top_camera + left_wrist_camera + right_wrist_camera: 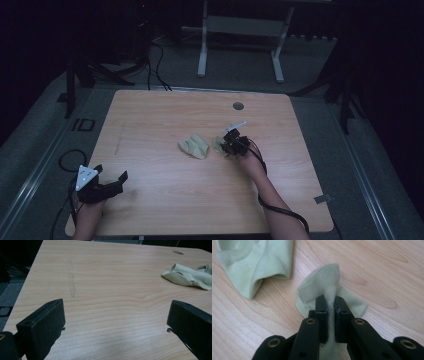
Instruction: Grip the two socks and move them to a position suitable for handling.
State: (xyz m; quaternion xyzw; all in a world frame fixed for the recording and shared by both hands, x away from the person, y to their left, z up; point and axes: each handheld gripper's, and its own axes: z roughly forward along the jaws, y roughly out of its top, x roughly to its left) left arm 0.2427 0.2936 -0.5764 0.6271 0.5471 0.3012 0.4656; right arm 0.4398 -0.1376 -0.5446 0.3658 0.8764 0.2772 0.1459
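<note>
Jaws first, going left to right: we find the left gripper (pixel 111 181) resting near the table's (pixel 165 210) front left corner with its jaws spread wide and nothing between them, well apart from the work. Near the middle of the table lies a pale green sock (pixel 194 145), crumpled and untouched. Just to its right, the right gripper (pixel 331 305) has its jaws pinched tight on a second pale green sock (pixel 329 282), gripping a raised fold near the ribbed cuff while the rest lies on the wood. We judge the work barely begun: one sock is gripped but not lifted, and pairing or folding is probably left. No brand, label or writing can be read on either sock; the high view is dim.
</note>
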